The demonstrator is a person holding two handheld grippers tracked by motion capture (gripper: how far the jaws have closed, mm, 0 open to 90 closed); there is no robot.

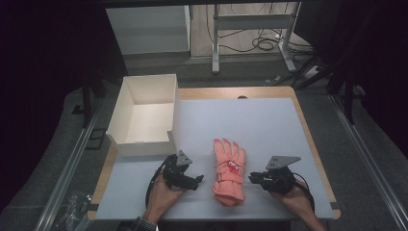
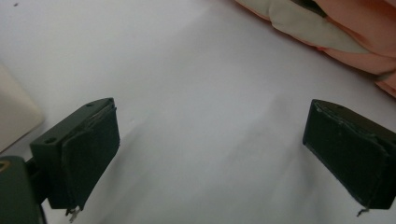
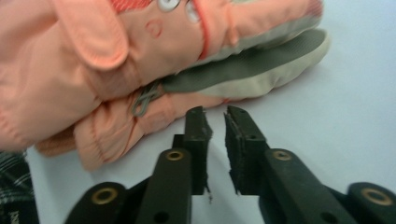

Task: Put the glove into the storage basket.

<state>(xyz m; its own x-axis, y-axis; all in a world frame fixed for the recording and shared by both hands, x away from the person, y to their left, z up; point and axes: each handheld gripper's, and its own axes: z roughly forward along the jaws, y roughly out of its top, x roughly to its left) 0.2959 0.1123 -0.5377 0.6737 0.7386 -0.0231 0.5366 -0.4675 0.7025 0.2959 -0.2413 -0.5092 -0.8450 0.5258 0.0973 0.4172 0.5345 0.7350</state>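
Tabletop (image 1: pixel 269 120): one pale sheet over a wooden board, wood showing along the edges. Everything you are working with sits on it.

Box (image 1: pixel 144 115): one, white card, open at the top, nothing visible inside. It stands at the far left corner of the tabletop, just beyond your left tongs.

Glove (image 1: pixel 229 171): one, salmon pink and padded, a small badge on the back and a strap across the wrist. It lies flat near your edge of the tabletop, between your two hands. Its long axis runs away from you, cuff at the near end, fingers pointing to the far side. In the right gripper view a grey-and-cream palm panel (image 3: pixel 261 70) shows along the underside.

Left tongs (image 1: pixel 198 179): one pair, spread wide and holding nothing, bare tabletop between the jaws. They point right; the glove lies that way, apart from them, its edge only entering the upper right corner of the left gripper view.

Right tongs (image 1: pixel 251 177): one pair, almost shut with a thin gap between the jaws, gripping nothing. They point left at the cuff end, tips just short of the fabric. This pair is the nearer of the two.

Judgement: a side-on grab at the cuff looks like your next move, and your right tongs would need to open first.
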